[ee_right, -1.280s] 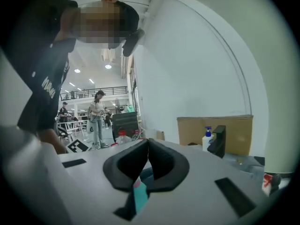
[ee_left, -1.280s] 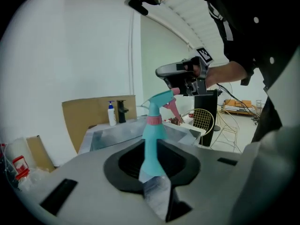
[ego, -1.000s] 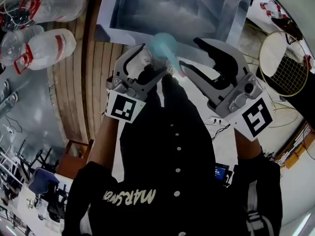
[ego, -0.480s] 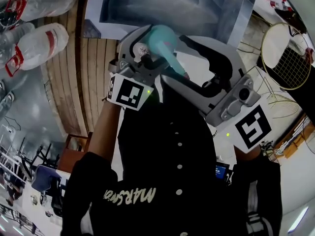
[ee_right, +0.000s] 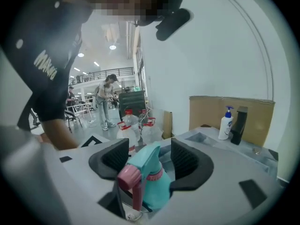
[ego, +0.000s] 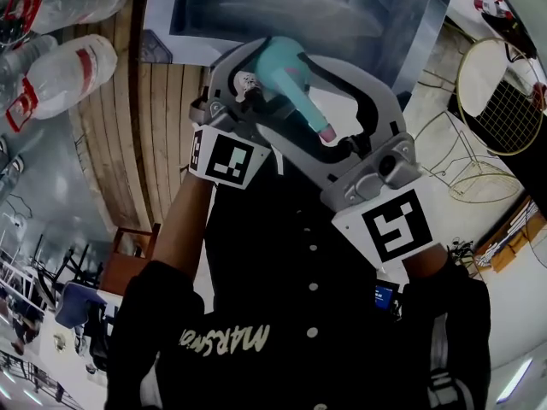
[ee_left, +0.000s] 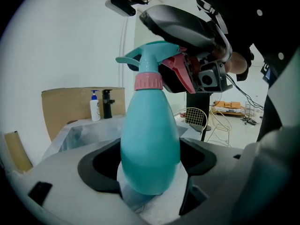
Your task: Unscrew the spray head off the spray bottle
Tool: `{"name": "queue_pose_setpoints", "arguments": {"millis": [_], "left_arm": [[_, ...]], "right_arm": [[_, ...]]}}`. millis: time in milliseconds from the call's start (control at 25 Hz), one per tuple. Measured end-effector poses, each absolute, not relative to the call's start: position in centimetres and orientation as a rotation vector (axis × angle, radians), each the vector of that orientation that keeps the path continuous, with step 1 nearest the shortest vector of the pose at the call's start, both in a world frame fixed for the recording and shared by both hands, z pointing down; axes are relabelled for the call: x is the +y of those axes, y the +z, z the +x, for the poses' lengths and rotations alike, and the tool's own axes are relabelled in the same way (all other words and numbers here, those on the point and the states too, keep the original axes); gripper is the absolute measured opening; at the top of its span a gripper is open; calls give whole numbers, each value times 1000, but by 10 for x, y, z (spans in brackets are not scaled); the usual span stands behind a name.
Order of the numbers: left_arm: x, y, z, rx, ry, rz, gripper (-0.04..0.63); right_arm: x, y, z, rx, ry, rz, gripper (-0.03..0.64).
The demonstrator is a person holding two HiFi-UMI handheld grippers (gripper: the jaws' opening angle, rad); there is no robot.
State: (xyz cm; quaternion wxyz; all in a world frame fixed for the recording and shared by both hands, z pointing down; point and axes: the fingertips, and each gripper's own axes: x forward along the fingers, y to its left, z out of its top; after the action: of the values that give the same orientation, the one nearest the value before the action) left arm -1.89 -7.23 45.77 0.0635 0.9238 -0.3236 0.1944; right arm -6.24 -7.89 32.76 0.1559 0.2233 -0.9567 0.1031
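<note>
A teal spray bottle (ego: 278, 67) is held up in the air. My left gripper (ego: 261, 79) is shut on the bottle's wide body (ee_left: 150, 139). Its jaws eased a little wider a moment ago and the pads still press both sides. The spray head (ee_left: 152, 57), with a pink collar (ee_left: 148, 81) and a pink trigger (ee_right: 129, 179), points toward my right gripper (ego: 299, 92). That gripper's jaws have just been opening. They stand open on either side of the spray head (ee_right: 143, 165), with gaps at the pads.
A steel sink basin (ego: 282, 7) lies below the bottle. Large water jugs (ego: 64, 71) stand on the floor to the left and a wire chair (ego: 500, 101) to the right. A soap pump bottle (ee_right: 226, 121) stands by cardboard behind the counter. A person (ee_right: 108, 100) stands far off.
My right gripper has come in from the right and down over the spray head, with its jaws wider. My left gripper and the bottle have shifted slightly up in the picture.
</note>
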Motion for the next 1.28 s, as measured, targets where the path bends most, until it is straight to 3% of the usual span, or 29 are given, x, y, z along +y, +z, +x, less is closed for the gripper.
{"name": "queue_pose_setpoints", "arguments": {"millis": [200, 400, 560, 680, 1280], "left_arm": [[-73, 451, -16, -977, 586, 2788, 395], [-74, 452, -17, -975, 589, 2791, 396], [-73, 453, -18, -976, 598, 2783, 395], [-73, 453, -19, -971, 598, 2785, 394], [-64, 452, -14, -859, 589, 2867, 394]], "right_arm": [[-81, 340, -59, -2655, 148, 711, 271], [-79, 340, -63, -2698, 192, 697, 210], [-77, 347, -62, -2658, 212, 698, 217], [-76, 352, -61, -2629, 179, 698, 148], [-56, 346, -60, -2780, -12, 105, 147]]}}
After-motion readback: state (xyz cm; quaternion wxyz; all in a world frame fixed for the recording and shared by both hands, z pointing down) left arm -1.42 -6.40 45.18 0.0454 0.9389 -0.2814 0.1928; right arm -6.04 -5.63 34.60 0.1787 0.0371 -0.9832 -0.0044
